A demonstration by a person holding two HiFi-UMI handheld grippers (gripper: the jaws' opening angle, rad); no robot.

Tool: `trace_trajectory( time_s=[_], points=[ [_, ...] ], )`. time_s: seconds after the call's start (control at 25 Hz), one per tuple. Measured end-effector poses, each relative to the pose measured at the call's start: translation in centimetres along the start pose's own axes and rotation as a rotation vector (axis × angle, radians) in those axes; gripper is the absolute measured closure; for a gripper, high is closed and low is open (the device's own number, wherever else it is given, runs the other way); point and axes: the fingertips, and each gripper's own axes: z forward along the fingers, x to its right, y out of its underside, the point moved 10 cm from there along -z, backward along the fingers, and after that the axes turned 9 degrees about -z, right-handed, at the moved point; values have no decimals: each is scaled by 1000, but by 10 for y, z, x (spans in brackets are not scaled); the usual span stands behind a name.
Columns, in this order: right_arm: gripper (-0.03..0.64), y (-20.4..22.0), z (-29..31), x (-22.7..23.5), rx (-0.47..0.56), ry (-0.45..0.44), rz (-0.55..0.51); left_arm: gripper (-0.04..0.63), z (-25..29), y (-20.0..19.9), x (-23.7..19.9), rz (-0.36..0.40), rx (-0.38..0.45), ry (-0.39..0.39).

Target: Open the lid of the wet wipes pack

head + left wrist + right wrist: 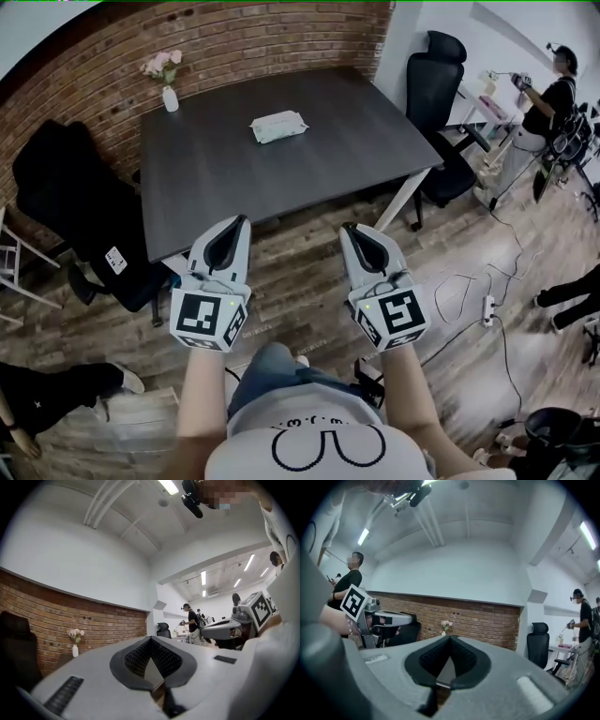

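A pale wet wipes pack (278,126) lies flat on the dark table (216,178), toward its far middle. In the head view my left gripper (234,223) and right gripper (354,230) hang side by side over the wooden floor, short of the table's near edge and well away from the pack. Both are shut with nothing between their jaws. In the left gripper view the left gripper (151,639) points level at the room, with the right gripper (234,623) off to its right. In the right gripper view the right gripper (449,638) points toward the brick wall. The pack shows in neither gripper view.
A small white vase with pink flowers (167,84) stands at the table's far left corner. Black office chairs sit at the left (75,202) and right (441,103) of the table. People (553,94) work at the far right. Cables and a power strip (487,307) lie on the floor.
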Motion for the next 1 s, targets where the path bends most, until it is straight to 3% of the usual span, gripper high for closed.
trace_trajectory(
  time_s=[0.2, 0.36, 0.68, 1.0],
  points=[
    [617, 17, 42, 39, -4, -13, 6, 598, 55, 5, -22, -48, 26, -48],
    [617, 36, 90, 68, -8, -26, 16, 598, 105, 15, -49, -42, 17, -56],
    [617, 76, 222, 146, -22, -77, 29, 598, 229, 38, -121, -80, -16, -76],
    [617, 100, 366, 199, -41, -186, 46, 597, 332, 54, -202, -131, -125, -91]
  ],
)
